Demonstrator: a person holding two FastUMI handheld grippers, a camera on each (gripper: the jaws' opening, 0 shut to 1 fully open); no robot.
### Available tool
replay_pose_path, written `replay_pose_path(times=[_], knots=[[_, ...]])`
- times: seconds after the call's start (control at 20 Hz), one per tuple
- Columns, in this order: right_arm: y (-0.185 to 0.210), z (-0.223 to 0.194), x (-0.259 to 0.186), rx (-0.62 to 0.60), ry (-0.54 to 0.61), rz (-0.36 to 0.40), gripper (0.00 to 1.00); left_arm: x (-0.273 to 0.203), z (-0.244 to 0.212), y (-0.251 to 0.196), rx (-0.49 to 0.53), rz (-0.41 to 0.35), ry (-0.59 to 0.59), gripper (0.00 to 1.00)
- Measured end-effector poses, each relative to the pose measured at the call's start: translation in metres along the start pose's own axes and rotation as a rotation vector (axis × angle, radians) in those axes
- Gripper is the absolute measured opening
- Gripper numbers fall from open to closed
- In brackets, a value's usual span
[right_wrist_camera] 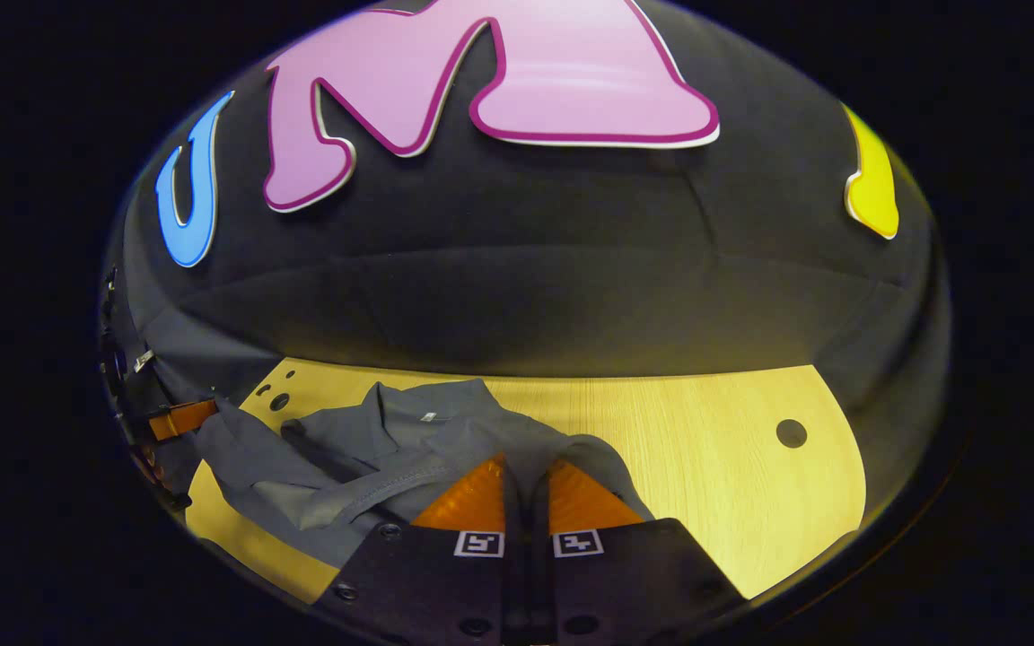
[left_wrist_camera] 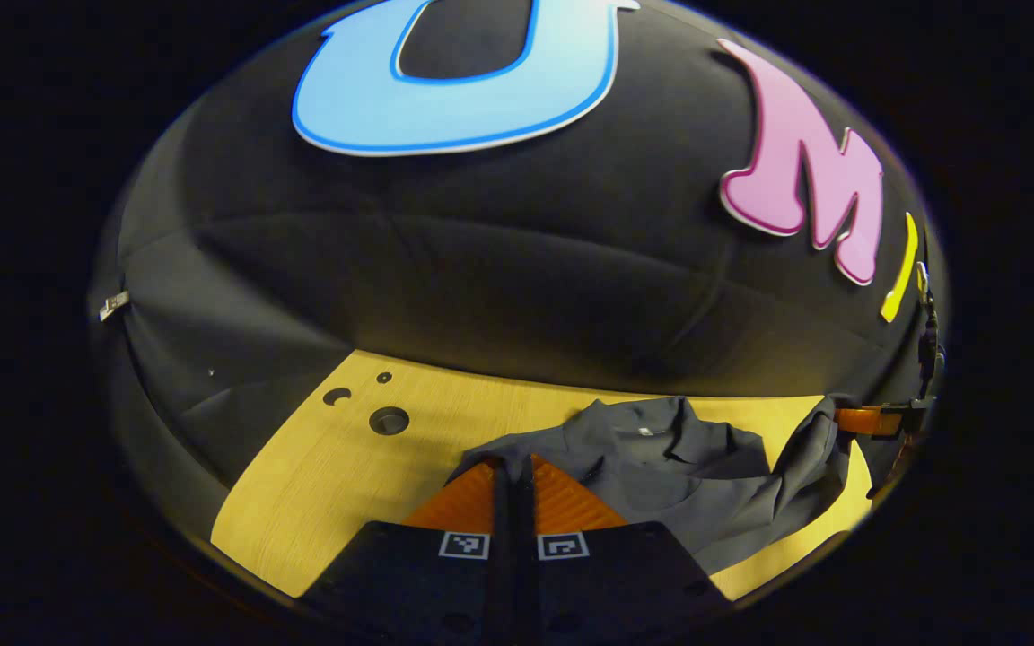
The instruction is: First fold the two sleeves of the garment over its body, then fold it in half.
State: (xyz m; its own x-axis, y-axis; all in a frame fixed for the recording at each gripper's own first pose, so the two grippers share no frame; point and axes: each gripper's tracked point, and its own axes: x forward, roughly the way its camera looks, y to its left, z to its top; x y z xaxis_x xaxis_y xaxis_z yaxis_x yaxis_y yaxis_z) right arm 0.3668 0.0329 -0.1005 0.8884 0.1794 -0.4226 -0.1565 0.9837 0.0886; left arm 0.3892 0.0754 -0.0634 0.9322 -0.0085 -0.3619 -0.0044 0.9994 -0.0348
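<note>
I had my left gripper [left_wrist_camera: 512, 467] pinching the shirt's [left_wrist_camera: 687, 467] left edge and my right gripper [right_wrist_camera: 526, 471] pinching its right edge, the shirt bunched between them on the worktop [right_wrist_camera: 705, 449].

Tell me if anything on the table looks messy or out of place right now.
The dark grey shirt isn't lying flat: it's bunched and wrinkled on the wooden table, lifted at both sides where the left gripper and right gripper pinch its cloth. Nothing looks spilled or damaged.

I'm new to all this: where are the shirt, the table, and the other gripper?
shirt [right_wrist_camera: 409, 431], right gripper view, collar area.
table [right_wrist_camera: 705, 449], right gripper view, bare wooden top.
left gripper [right_wrist_camera: 178, 418], right gripper view, finger at left edge.
</note>
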Motion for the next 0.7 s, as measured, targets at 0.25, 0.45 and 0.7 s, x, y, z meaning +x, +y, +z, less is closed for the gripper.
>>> replay_pose_path(times=[0.25, 0.45, 0.7], knots=[[-0.004, -0.018, 0.038, 0.005, 0.027, -0.009, 0.05, 0.040, -0.018, 0.002, 0.009, 0.007, 0.025, 0.05], [-0.009, -0.024, 0.044, 0.012, 0.040, -0.032, 0.17, 0.043, -0.023, 0.001, 0.008, 0.029, 0.031, 0.15], [0.003, -0.002, 0.007, 0.022, -0.030, 0.010, 0.65, 0.004, 0.014, -0.005, 0.030, 0.025, -0.052, 0.41]])
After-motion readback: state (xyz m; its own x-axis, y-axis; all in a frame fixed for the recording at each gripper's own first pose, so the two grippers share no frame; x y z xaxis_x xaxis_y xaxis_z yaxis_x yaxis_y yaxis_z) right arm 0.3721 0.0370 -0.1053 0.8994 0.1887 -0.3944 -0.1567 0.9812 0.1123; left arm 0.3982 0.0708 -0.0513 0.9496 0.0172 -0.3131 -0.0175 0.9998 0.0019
